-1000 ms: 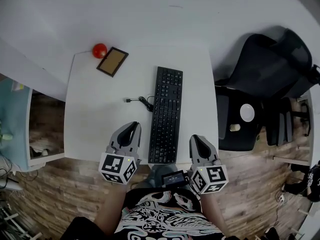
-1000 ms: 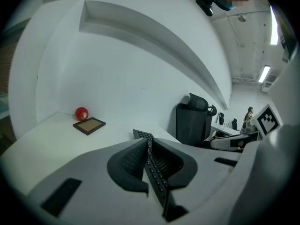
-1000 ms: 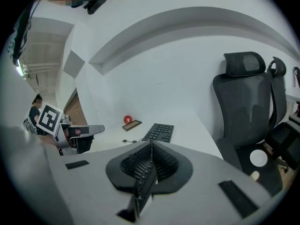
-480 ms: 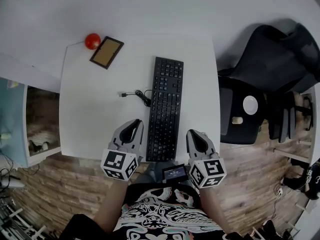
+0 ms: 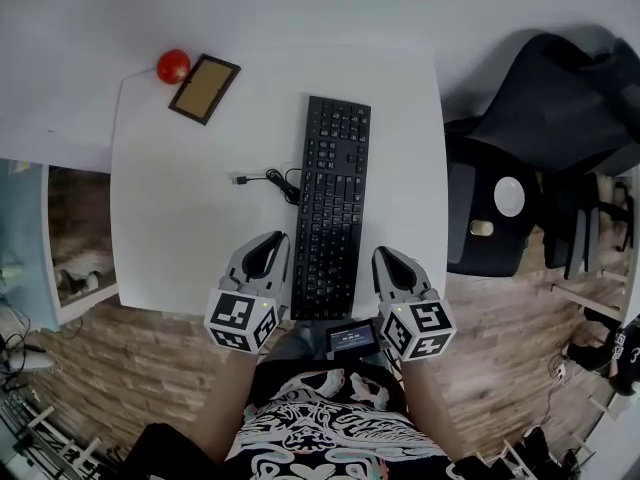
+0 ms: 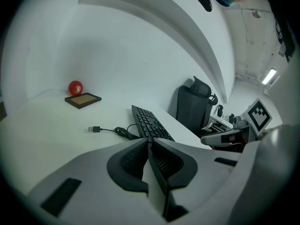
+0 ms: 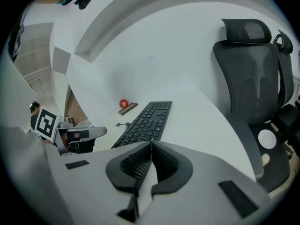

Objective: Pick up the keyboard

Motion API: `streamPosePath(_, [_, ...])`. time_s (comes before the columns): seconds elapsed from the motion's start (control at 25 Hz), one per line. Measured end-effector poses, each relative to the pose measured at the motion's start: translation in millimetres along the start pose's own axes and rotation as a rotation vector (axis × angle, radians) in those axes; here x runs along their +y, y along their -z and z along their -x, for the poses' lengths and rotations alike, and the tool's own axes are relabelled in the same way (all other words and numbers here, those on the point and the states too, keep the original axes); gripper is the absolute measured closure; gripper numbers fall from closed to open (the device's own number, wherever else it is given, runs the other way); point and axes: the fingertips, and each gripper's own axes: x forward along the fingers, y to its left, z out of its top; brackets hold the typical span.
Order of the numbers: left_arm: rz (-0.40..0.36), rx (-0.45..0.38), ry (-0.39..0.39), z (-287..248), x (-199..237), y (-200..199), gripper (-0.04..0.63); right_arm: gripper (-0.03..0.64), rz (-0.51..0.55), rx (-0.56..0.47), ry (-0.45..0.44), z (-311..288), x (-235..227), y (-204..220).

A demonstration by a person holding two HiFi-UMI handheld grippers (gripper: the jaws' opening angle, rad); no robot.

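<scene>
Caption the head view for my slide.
Jaws shut, the left gripper and right gripper flank the near end of a black rectangular keyboard on a white table.

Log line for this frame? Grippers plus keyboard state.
stage: pre-grasp | left gripper: shut, empty, left of keyboard near end | right gripper: shut, empty, right of it | keyboard: flat on table, not held

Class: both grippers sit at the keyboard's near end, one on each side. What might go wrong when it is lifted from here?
1. The left gripper and right gripper are both shut. Pushed in like this, they would likely shove the keyboard rather than grip it.
2. Held only at its near end, the long keyboard may sag or twist.
3. Its loose cable could drag across the table or snag the left gripper.
</scene>
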Motion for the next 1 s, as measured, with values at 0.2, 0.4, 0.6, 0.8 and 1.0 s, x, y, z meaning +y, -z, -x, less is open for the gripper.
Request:
streamPosePath(0.2, [0.025, 0.01, 0.035, -10.1, -2.2, 3.5, 0.557, 0.586, -0.017, 0.045, 0.0, -12.1, -8.8, 8.2])
streamPosePath(0.4, [0.022, 0.036, 0.038, -21.6, 0.6, 7.1, 0.557, 0.584, -0.048, 0.066, -0.046, -25.2, -9.7, 10.0])
streamPosePath(0.6, [0.029, 0.054, 0.125, -30.4, -10.3, 10.6, 0.532, 0.584, -0.106, 0.105, -0.105, -37.0, -6.7, 16.5])
streamPosePath(0.8, [0.114, 0.127, 0.175, -40.4, -13.2, 20.9, 0.395, 0.479, -0.148, 0.178, -0.157, -46.6, -1.5, 25.5])
streamPosePath(1.0, [0.142, 0.233, 0.186, -47.6, -13.8, 34.9, 0.383, 0.471, -0.175, 0.221, -0.173, -53.6, -1.7, 30.4])
